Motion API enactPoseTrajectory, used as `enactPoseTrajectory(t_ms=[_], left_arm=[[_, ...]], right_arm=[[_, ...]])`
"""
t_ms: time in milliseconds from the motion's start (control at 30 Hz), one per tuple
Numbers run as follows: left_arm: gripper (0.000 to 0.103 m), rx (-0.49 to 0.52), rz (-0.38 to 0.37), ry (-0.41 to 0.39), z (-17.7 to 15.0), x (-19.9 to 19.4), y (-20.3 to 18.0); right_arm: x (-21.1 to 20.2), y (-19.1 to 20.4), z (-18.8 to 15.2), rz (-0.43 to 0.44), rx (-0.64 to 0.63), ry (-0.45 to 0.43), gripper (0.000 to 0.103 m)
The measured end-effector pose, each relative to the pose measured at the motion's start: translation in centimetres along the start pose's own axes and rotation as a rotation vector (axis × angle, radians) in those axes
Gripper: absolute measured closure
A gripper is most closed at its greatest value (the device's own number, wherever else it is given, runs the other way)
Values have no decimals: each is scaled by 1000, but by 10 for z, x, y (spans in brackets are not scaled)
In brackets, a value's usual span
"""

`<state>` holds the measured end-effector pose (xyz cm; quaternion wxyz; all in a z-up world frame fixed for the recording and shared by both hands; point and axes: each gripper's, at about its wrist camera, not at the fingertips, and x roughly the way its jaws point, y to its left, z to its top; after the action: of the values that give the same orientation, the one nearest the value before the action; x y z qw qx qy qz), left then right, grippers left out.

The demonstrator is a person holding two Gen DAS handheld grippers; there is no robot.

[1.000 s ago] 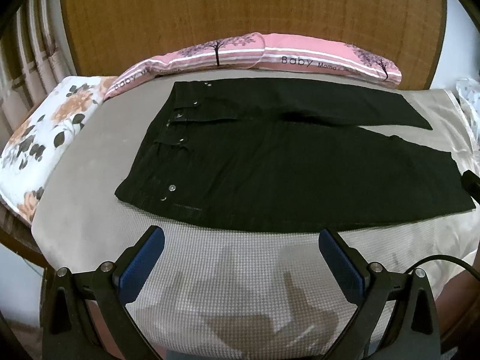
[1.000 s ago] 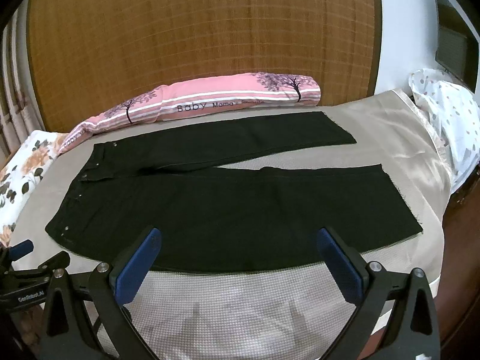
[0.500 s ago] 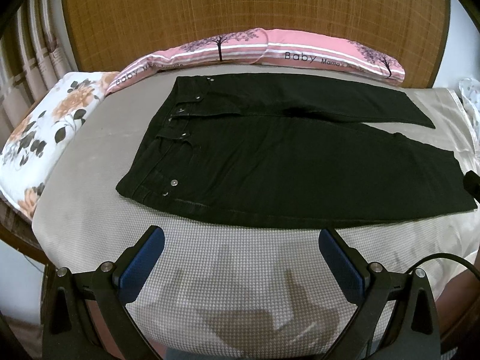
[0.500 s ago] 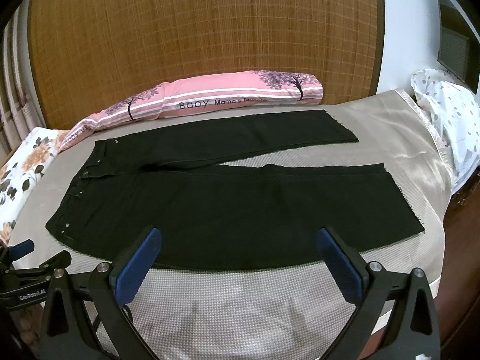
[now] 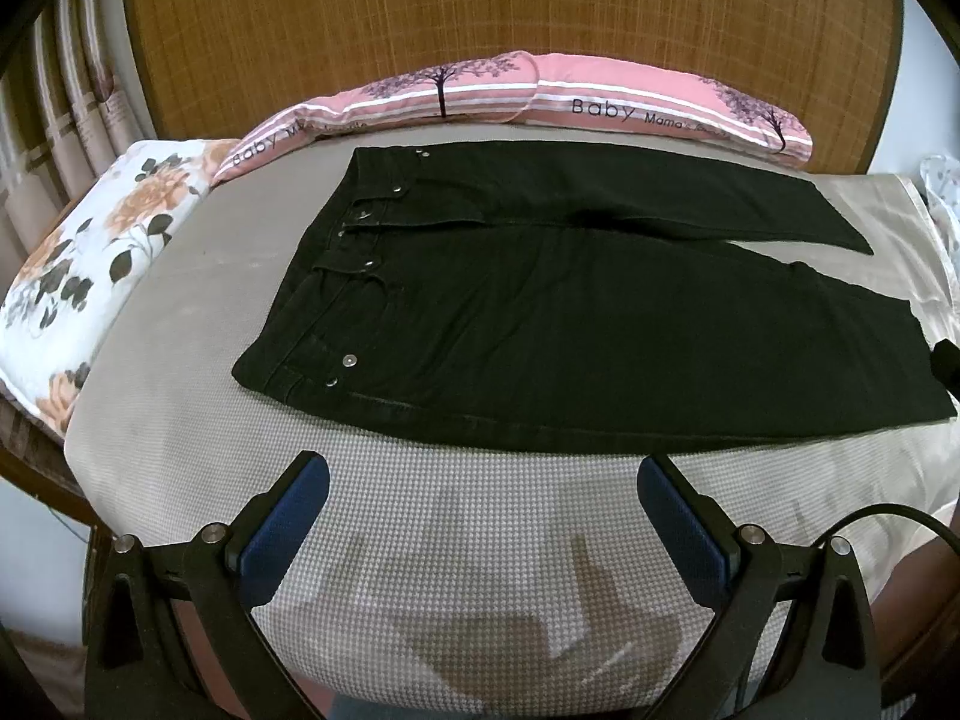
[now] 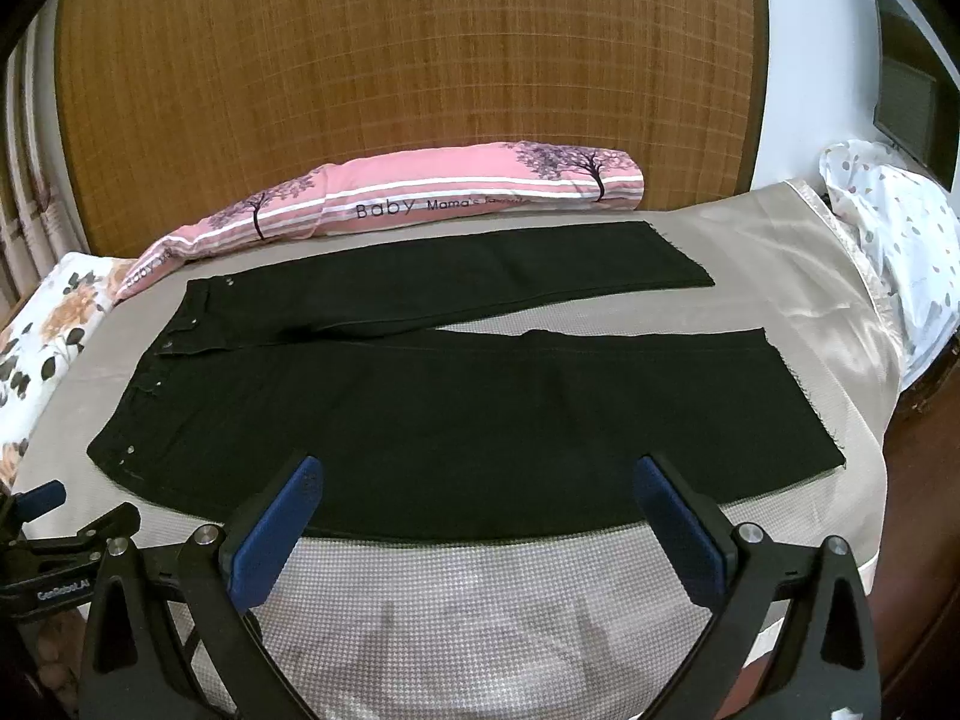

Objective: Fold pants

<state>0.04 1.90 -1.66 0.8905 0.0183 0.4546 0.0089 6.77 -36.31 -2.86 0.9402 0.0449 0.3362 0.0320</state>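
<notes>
Black pants (image 5: 540, 312) lie flat and spread on the bed, waistband to the left, two legs reaching right and splayed apart. They also show in the right wrist view (image 6: 468, 396). My left gripper (image 5: 480, 516) is open and empty, hovering above the bedcover in front of the pants' near edge, toward the waist end. My right gripper (image 6: 474, 516) is open and empty, its fingertips level with the near leg's front edge. The left gripper's finger shows at the far left of the right wrist view (image 6: 36, 498).
A beige checked bedcover (image 5: 456, 570) lies under the pants. A long pink pillow (image 5: 540, 96) lies along the woven headboard behind. A floral pillow (image 5: 84, 258) sits at the left, a spotted white one (image 6: 900, 240) at the right. The bed's front edge is close below both grippers.
Both views have risen and drawn back slightly from the pants over the last second. The pants have not moved and both grippers stay open.
</notes>
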Motion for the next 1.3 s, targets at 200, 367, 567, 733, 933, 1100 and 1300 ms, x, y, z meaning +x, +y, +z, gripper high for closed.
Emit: enactPoseTrajectory(t_ms=[200, 367, 567, 733, 933, 1100, 1300], left_arm=[[1, -2, -1, 4, 0, 2, 2], [1, -1, 0, 6, 0, 3, 1], [1, 1, 5, 15, 1, 7, 2], [1, 3, 7, 25, 3, 10, 2], [1, -4, -1, 28, 8, 15, 4], [2, -31, -40, 16, 21, 22, 13], [3, -50, -63, -20, 56, 36, 38]], right_arm=[[0, -2, 1, 7, 2, 1, 0], [0, -2, 2, 8, -1, 4, 0], [0, -2, 2, 5, 0, 3, 0], [0, -1, 2, 11, -2, 8, 0], [9, 0, 6, 21, 1, 23, 0], [25, -2, 15, 62, 21, 60, 0], [50, -4, 36, 99, 42, 99, 0]])
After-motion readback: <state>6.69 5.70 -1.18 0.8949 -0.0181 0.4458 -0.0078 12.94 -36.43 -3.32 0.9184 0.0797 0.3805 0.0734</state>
